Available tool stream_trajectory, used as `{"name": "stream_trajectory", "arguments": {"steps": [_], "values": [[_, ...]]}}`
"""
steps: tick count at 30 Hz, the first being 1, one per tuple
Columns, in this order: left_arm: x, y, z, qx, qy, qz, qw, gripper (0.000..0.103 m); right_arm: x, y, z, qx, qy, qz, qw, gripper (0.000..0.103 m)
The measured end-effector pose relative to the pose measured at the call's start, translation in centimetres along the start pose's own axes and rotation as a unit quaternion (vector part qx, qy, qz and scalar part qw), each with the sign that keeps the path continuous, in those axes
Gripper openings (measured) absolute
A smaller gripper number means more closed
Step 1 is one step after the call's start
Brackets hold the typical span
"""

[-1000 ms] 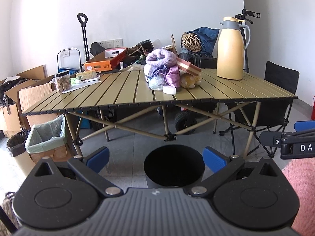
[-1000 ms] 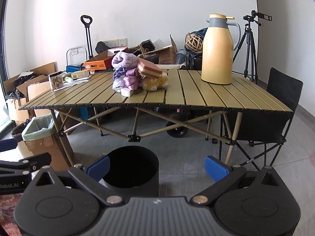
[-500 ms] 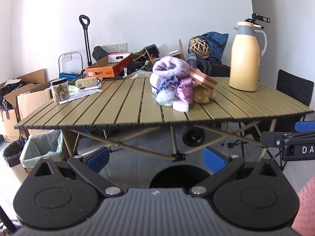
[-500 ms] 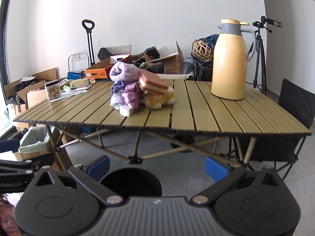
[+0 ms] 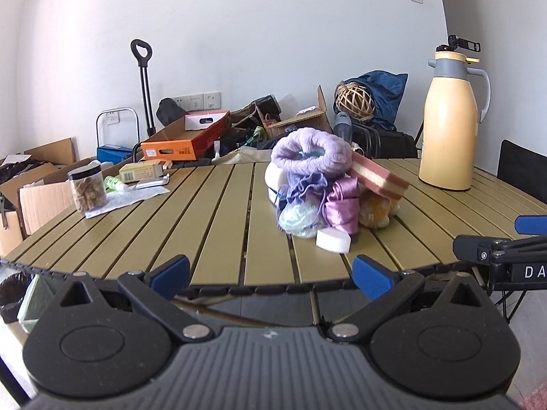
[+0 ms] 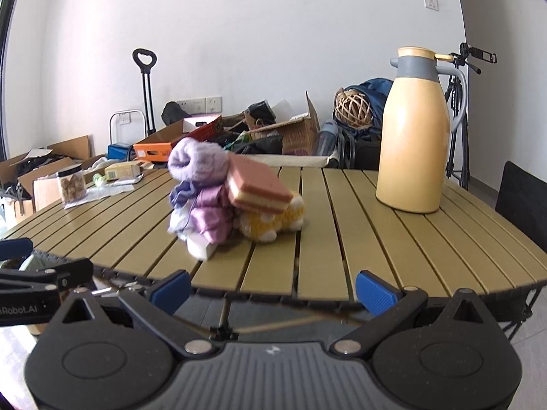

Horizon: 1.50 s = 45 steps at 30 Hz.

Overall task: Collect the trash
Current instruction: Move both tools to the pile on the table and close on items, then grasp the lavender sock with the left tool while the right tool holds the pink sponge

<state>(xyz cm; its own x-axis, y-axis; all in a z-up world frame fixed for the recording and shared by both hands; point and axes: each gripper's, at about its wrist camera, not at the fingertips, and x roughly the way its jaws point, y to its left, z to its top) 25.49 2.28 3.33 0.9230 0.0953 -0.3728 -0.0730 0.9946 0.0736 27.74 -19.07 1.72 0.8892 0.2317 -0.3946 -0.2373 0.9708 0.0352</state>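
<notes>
The black bin seen earlier below has dropped out of view; both grippers have risen to the table (image 5: 218, 225) edge. Left gripper (image 5: 270, 275) and right gripper (image 6: 273, 288) hover level, spread, empty. The trash pile (image 5: 318, 188) sits mid-table, ahead.

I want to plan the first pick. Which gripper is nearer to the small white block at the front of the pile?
Left, probably. The left gripper faces the white block slightly to its right; the right gripper has it further left.
</notes>
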Motion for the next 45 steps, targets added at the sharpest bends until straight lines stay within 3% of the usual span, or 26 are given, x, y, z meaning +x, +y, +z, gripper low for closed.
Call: {"name": "stream_trajectory", "arguments": {"steps": [10, 15, 25, 30, 39, 45], "values": [[6.3, -1.2, 1.8, -0.005, 0.032, -0.028, 0.9991, 0.103, 3.7, -0.8, 2.6, -0.005, -0.01, -0.009, 1.0, 0.103], [8.2, -1.4, 2.9, -0.006, 0.026, -0.021, 0.9994, 0.103, 5.6, -1.4, 3.7, -0.003, -0.019, -0.008, 1.0, 0.103], [11.0, -0.2, 6.3, -0.018, -0.001, 0.003, 0.9998, 0.103, 10.3, -0.9, 6.6, -0.007, -0.047, 0.033, 0.998, 0.103], [12.1, 1.2, 7.9, -0.042, -0.006, 0.012, 0.999, 0.103, 13.6, -0.7, 7.9, 0.012, -0.03, 0.051, 0.998, 0.101], [13.1, 2.5, 8.8, -0.068, -0.001, 0.007, 0.9976, 0.103, 18.8, -1.6, 7.8, 0.08, 0.003, 0.085, 0.993, 0.091], [13.2, 1.7, 8.7, -0.065, 0.002, -0.002, 0.9979, 0.103, 19.2, -1.0, 7.7, 0.083, 0.003, 0.107, 0.991, 0.074]]}}
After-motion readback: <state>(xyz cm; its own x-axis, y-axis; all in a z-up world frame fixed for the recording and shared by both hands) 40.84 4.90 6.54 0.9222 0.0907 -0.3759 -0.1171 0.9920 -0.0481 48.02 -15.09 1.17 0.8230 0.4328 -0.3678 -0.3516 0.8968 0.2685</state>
